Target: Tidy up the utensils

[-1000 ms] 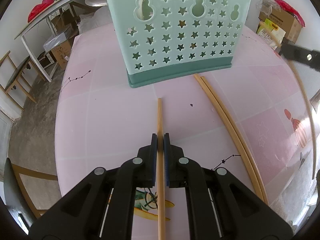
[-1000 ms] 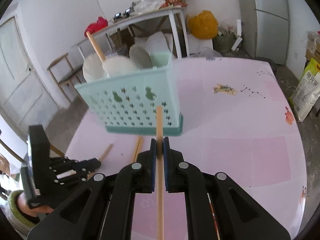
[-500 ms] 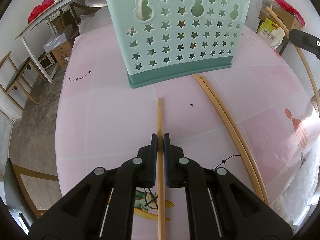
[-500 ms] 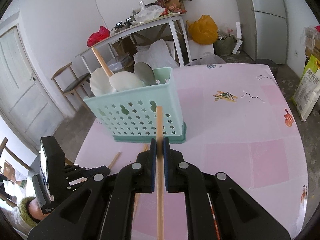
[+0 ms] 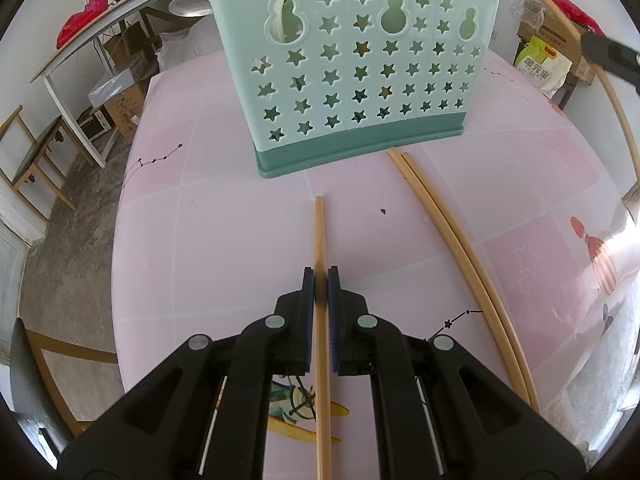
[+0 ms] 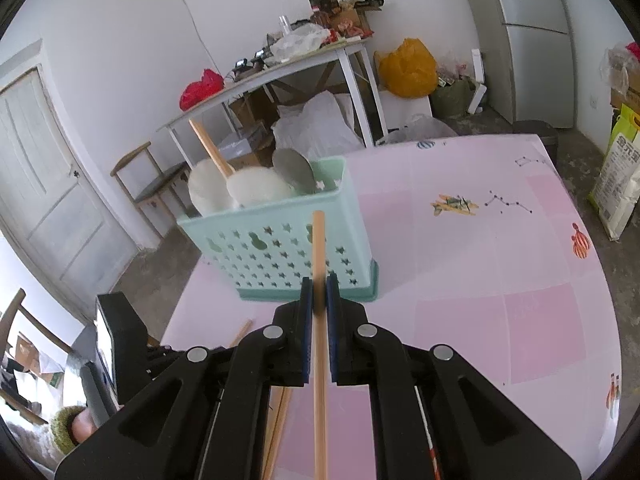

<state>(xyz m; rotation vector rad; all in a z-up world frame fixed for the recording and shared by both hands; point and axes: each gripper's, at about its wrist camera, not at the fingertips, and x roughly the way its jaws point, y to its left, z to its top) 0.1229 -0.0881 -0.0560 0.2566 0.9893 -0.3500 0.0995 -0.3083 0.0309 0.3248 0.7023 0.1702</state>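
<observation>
The left claw [image 5: 321, 280] is pinching a chopstick [image 5: 319, 232] just short of the mint basket [image 5: 352, 72]. The right claw [image 6: 319, 292] is gripping another chopstick [image 6: 319, 240], pointing toward the basket holding spoons [image 6: 256, 192]. Two loose chopsticks [image 5: 448, 240] are lying on the pink surface [image 5: 200, 240].

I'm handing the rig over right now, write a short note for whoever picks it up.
Left gripper: shut on a chopstick, low over the pink table.
Right gripper: shut on another chopstick, raised toward the basket.
Basket: upright on the table, spoons already inside.
Done: the spoons are in.
Left: drop both held chopsticks in, then the pair lying beside the basket.
</observation>
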